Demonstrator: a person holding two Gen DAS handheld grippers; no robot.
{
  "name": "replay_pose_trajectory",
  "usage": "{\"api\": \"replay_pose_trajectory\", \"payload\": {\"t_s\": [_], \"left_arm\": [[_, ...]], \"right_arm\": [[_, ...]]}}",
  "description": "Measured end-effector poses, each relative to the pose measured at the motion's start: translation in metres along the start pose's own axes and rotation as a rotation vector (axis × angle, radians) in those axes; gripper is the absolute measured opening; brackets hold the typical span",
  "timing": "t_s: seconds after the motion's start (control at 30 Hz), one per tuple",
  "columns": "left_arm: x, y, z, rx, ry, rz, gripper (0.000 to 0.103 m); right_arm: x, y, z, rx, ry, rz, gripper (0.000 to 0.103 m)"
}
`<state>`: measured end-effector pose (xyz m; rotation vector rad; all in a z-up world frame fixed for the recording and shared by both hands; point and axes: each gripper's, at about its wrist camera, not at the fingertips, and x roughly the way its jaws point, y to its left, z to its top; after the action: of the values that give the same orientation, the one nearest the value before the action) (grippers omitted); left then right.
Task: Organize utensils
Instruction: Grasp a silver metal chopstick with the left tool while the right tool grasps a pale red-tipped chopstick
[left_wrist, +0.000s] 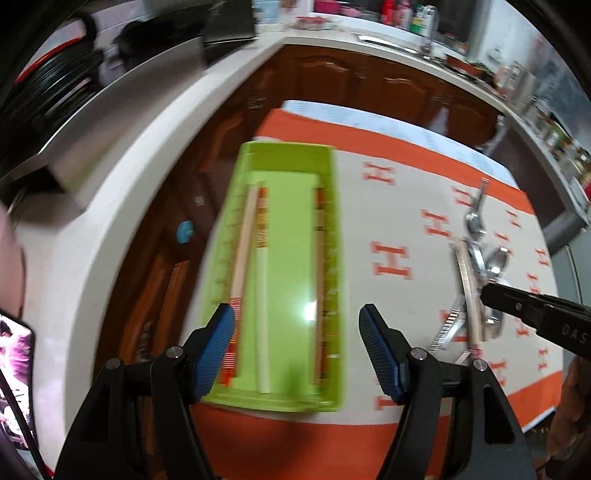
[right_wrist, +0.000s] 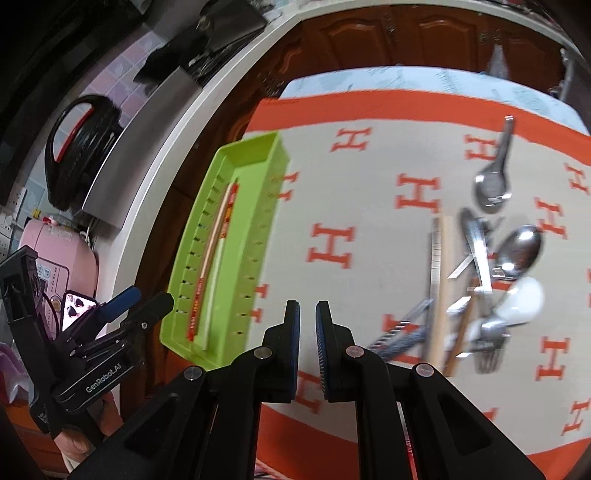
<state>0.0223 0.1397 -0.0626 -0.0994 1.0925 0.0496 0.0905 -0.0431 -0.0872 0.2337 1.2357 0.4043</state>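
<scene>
I am holding my left gripper (left_wrist: 297, 345) with its blue-padded jaws standing wide and empty above the near end of the lime-green plastic slotted tray (left_wrist: 284, 162), where red-patterned chopsticks (left_wrist: 245, 251) are lying along the tray's length. I am keeping my right gripper (right_wrist: 307, 345) nearly closed, with nothing between its pads, over the cream tablecloth (right_wrist: 369, 192) patterned with orange "H" letters. The pile of loose utensils (right_wrist: 480, 291), steel spoons, a fork, a white spoon and more chopsticks, is lying to the right of the tray, ahead and right of my right gripper, the nearer one. The pile's chopsticks are running roughly parallel to the tray. The left gripper's body is reading "GenRobot.AI"; the right one is showing "DAS".
</scene>
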Motion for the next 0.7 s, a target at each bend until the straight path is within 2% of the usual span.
{"api": "replay_pose_trajectory", "payload": {"t_s": [0.23,0.43,0.53,0.7], "left_arm": [[0.010,-0.060,0.005,0.093,0.027,-0.079,0.068],[0.039,-0.099,0.006,0.106,0.116,-0.201,0.068],[0.055,-0.116,0.001,0.114,0.172,-0.261,0.058],[0.077,-0.140,-0.012,0.135,0.256,-0.330,0.036]], "right_arm": [[-0.034,-0.049,-0.011,0.038,-0.050,-0.027,0.009],[-0.036,-0.085,-0.031,0.082,-0.051,-0.031,0.009],[-0.031,-0.102,-0.043,0.104,-0.040,-0.031,0.009],[-0.027,-0.128,-0.060,0.149,-0.024,-0.003,0.009]]}}
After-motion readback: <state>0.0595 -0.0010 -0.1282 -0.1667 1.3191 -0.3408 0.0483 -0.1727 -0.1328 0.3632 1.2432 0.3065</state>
